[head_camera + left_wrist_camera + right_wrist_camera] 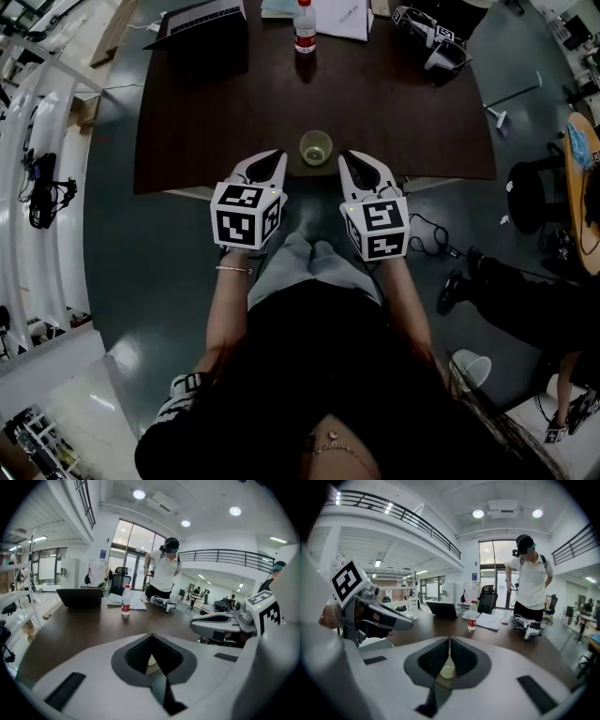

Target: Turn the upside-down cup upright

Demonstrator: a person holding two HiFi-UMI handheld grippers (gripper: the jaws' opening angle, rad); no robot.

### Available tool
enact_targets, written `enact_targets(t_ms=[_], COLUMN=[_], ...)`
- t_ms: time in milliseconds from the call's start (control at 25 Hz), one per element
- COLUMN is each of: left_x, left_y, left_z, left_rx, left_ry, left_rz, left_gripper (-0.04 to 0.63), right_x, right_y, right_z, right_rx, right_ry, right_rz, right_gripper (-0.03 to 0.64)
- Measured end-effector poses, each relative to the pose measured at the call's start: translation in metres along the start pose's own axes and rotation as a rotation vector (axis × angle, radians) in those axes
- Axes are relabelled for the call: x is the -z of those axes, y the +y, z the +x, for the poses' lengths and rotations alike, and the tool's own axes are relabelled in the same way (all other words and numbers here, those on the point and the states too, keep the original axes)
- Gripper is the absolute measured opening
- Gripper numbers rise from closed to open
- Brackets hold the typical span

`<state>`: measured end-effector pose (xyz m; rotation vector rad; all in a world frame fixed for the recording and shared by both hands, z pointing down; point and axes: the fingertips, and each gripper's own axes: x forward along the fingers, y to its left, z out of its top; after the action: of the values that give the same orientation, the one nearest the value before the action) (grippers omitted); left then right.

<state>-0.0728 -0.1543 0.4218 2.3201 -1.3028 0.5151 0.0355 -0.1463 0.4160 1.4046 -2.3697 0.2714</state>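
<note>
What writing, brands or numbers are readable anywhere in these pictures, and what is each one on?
No text here can be read.
Bottle, red label: print too small and blurred.
Papers: too blurred.
Left cube and right cube: black-and-white square patterns, not letters.
Blue wall sign: too small.

Cup [316,147]: small, translucent, pale yellow-green tint. Upright, mouth up. Round rim fully open to head view, darker inside seen through the opening. Stands free on dark brown table [225,112], at table's 6 o'clock edge, about mid-width, just inside near edge. From person: dead ahead, 12 o'clock. In right gripper view, cup [447,671] shows only as pale rounded patch, low centre.
</note>
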Motion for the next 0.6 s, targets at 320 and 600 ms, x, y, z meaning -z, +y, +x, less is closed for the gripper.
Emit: enact_targets(t_ms=[320,600], left_x=[-0.0025,-0.0075], left_y=[0.0057,0.0043], left_z=[-0.0078,-0.0097], left_rx=[-0.048,-0.045], left_ry=[-0.016,-0.034], left_rz=[-0.026,-0.029], left_gripper=[0.003,0.003], right_x=[-0.0042,-0.0062], right_y=[0.0012,0.0005], right_z=[-0.0059,-0.0091], right_rx=[0.008,0.013], right_ry=[-0.011,-0.015], right_rz=[0.002,0.004], right_gripper=[0.017,0.017])
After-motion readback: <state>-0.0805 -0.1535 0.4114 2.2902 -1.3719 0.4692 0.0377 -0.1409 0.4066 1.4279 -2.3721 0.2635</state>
